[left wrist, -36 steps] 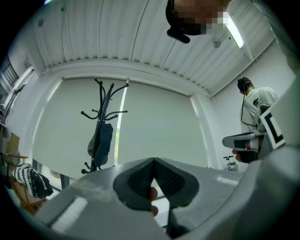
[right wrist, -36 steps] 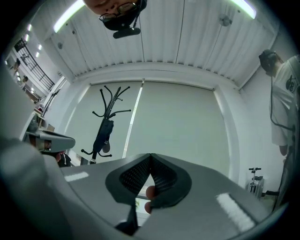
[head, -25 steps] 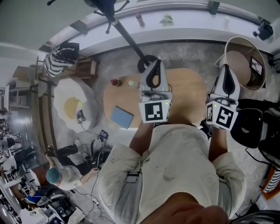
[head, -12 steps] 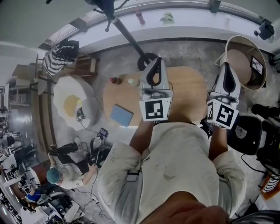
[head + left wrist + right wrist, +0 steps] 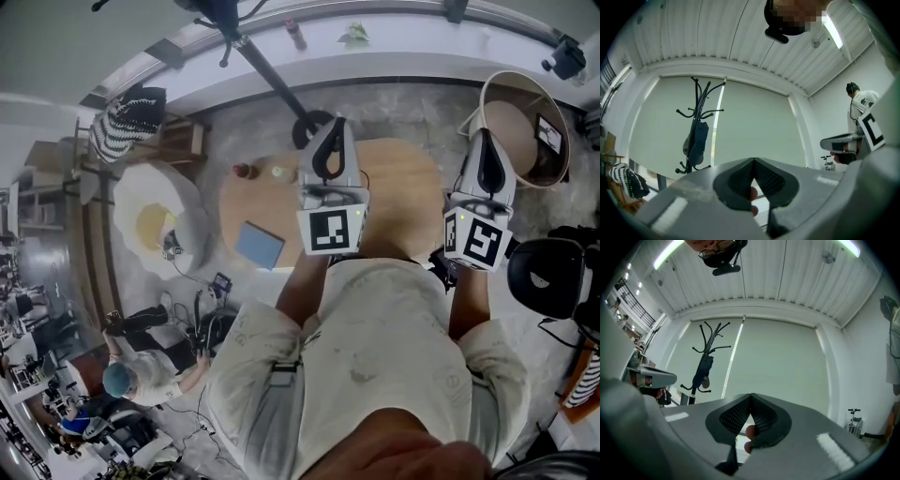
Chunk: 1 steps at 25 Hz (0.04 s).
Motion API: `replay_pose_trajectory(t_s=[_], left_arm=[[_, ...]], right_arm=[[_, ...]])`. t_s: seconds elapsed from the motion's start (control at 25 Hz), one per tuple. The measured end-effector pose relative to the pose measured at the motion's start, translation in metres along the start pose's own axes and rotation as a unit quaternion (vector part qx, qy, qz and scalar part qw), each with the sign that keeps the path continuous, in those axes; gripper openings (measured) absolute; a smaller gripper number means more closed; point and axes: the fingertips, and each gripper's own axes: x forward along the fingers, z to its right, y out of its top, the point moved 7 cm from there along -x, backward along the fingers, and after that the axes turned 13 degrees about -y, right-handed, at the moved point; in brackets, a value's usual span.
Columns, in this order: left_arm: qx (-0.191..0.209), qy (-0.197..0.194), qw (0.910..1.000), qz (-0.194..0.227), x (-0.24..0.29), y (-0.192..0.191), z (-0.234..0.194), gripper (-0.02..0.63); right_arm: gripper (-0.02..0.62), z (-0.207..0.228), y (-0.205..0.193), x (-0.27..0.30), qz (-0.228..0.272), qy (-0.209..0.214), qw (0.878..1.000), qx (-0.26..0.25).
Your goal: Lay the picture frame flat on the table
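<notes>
far on the left a black and white striped thing (image 5: 127, 122) sits on a wooden chair, and under it lies a big soft mat shaped like a fried egg (image 5: 155, 223), next comes the round wooden table (image 5: 412, 202), and the picture frame (image 5: 260, 246), a flat blue square, lies flat on the left part of the table close to the edge, well apart from both grippers, near the far edge of the table stand two tiny bottles, a red one (image 5: 244, 172) and a pale one (image 5: 279, 172), and just behind the table is the black coat stand (image 5: 272, 80) with a dark bag hanging on it, the person in a pale shirt holds both grippers up high in front of the chest, the left gripper (image 5: 330, 141) is over the middle of the table and points up at the pale blind and the white ceiling, its two jaws are pressed tight together and there is nothing between them, the right gripper (image 5: 489, 155) is held by the right edge of the table, it points up the same way and its jaws are squeezed together too, with nothing in them, last on the right a big round tub (image 5: 553, 103) stands on the floor
</notes>
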Motion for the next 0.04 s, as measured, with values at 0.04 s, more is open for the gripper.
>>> replay_pose_trajectory(t_s=[0.04], left_arm=[[0.001,-0.001,1.0,-0.001,0.001,0.0002,0.0005,0.005]], right_arm=[[0.002,0.0005,0.0001,0.0005,0.0,0.0,1.0,-0.001]])
